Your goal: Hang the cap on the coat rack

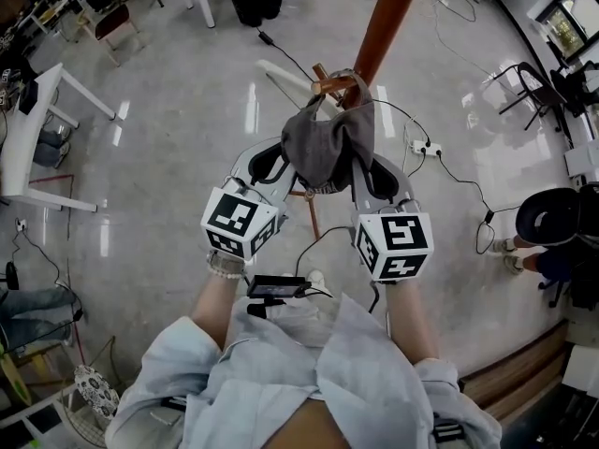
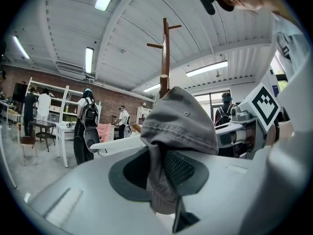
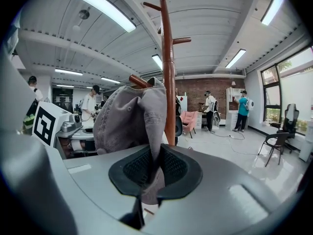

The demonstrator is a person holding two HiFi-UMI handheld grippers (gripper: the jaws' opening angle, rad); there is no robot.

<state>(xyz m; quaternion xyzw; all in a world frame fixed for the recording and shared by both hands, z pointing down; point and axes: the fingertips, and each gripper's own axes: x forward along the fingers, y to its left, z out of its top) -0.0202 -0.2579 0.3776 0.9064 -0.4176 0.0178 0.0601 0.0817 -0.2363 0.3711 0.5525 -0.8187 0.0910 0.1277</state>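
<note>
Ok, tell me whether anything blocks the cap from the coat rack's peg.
Nothing visible does. The left gripper and the right gripper are both shut on the cap. The cap sits right up against a lower peg of the coat rack, with no other thing between them.

In your head view, the cap [image 1: 323, 148] drapes over the tips of your left gripper [image 2: 164, 168] and right gripper [image 3: 155, 173], hiding where they pinch the cloth. The coat rack [image 1: 382, 26] pole runs off the top edge, and its lower length is lost behind the cap. Whether the cap is hooked on the peg [image 1: 328, 84] cannot be told.
</note>
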